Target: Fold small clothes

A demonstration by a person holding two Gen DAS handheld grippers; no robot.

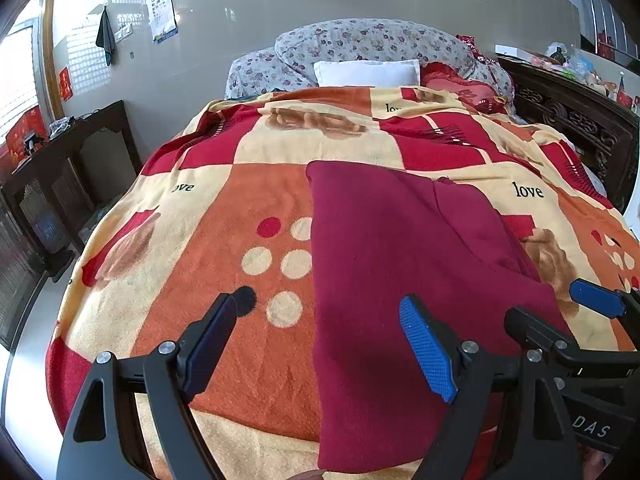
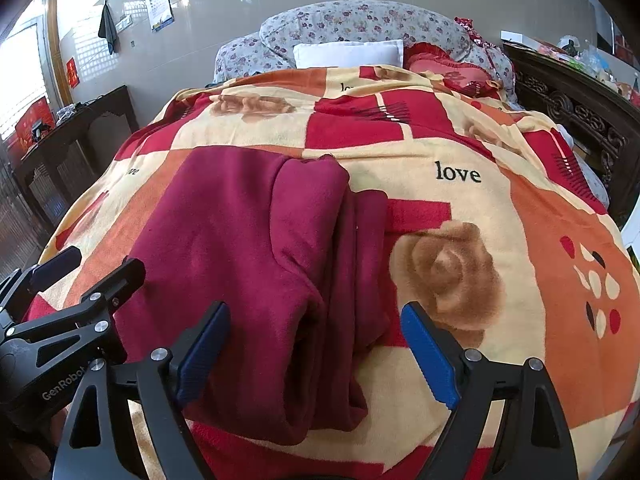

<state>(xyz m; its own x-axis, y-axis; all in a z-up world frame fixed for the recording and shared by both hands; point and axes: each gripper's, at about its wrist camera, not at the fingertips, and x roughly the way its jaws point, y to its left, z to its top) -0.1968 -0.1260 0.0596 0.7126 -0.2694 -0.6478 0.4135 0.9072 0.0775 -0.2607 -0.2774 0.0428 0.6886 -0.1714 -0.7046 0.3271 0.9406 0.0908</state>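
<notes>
A dark red garment (image 1: 400,240) (image 2: 240,232) lies folded lengthwise on the patterned blanket (image 1: 260,152) (image 2: 520,200), with layered folds along its right side. My left gripper (image 1: 322,304) (image 2: 106,258) hovers open over the garment's near left edge, one finger over the blanket and the other over the cloth. Beside it, my right gripper (image 2: 316,310) (image 1: 546,302) stands open above the garment's near right folded edge. The cloth lies under its jaws, and neither pad presses on it.
A white pillow (image 1: 366,72), floral bedding (image 1: 360,40) and a red heart cushion (image 1: 460,84) sit at the bed's far end. A dark carved wooden frame (image 1: 572,116) runs along the right. A dark side table (image 1: 60,160) stands left of the bed.
</notes>
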